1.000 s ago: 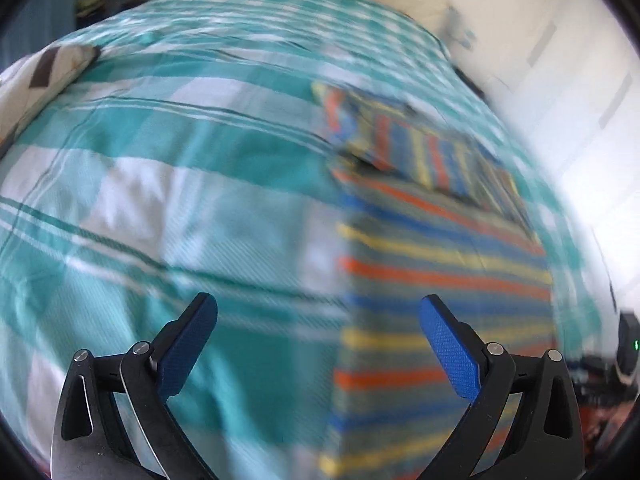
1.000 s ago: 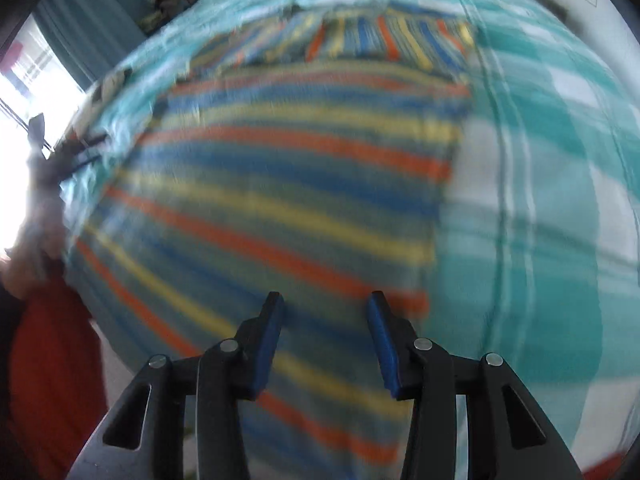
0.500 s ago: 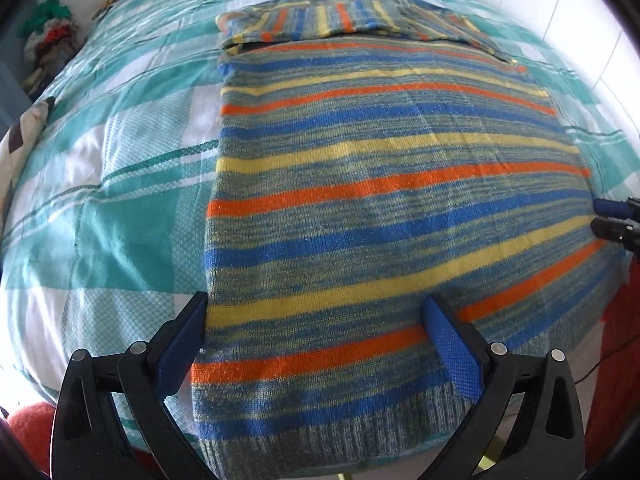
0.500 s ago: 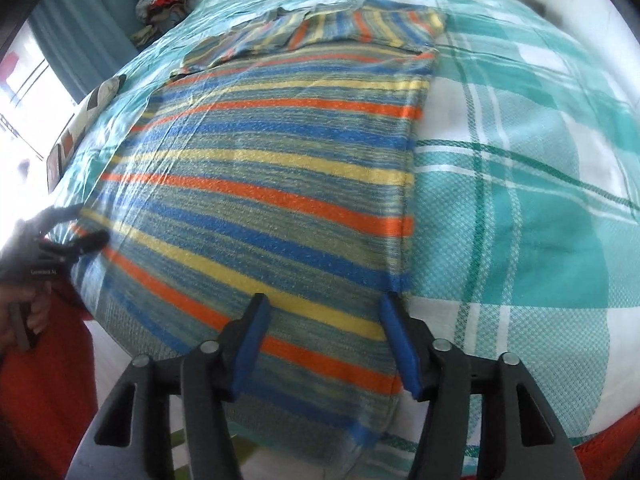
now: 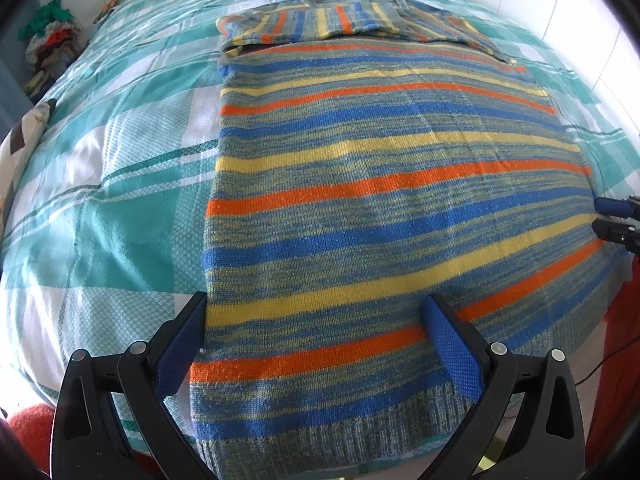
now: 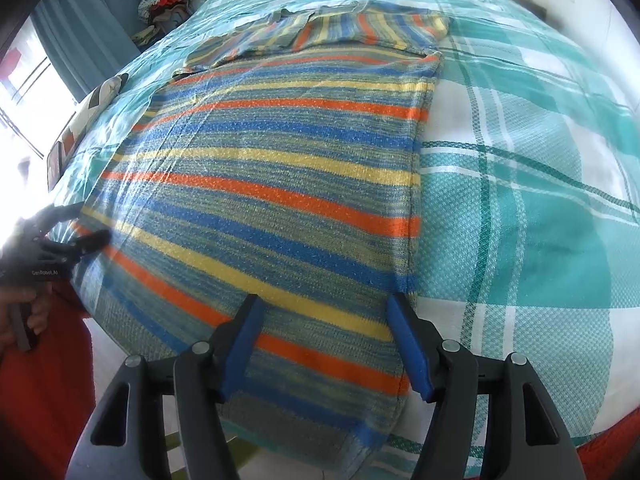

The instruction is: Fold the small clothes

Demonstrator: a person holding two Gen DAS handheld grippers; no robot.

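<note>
A striped knit sweater (image 5: 380, 184) in blue, orange, yellow and grey lies flat on the bed, its sleeves folded across the far end (image 5: 340, 20). Its ribbed hem hangs at the near bed edge. My left gripper (image 5: 314, 320) is open wide over the hem's left corner, holding nothing. My right gripper (image 6: 326, 320) is open over the hem's right corner, its right finger near the sweater's side edge. The sweater also shows in the right wrist view (image 6: 280, 176). The right gripper shows at the far right of the left wrist view (image 5: 616, 220), and the left gripper at the left of the right wrist view (image 6: 60, 248).
The bed has a teal and white checked cover (image 5: 112, 184). A patterned pillow (image 5: 24, 136) lies at the left edge. A pile of clothes (image 6: 164, 0) sits beyond the bed by a blue curtain (image 6: 76, 36). A white wall (image 5: 580, 12) runs along the right.
Both grippers swung from blurred views to steady positions over the sweater's hem corners. The right gripper's jaws opened wider. The left stayed open wide.
</note>
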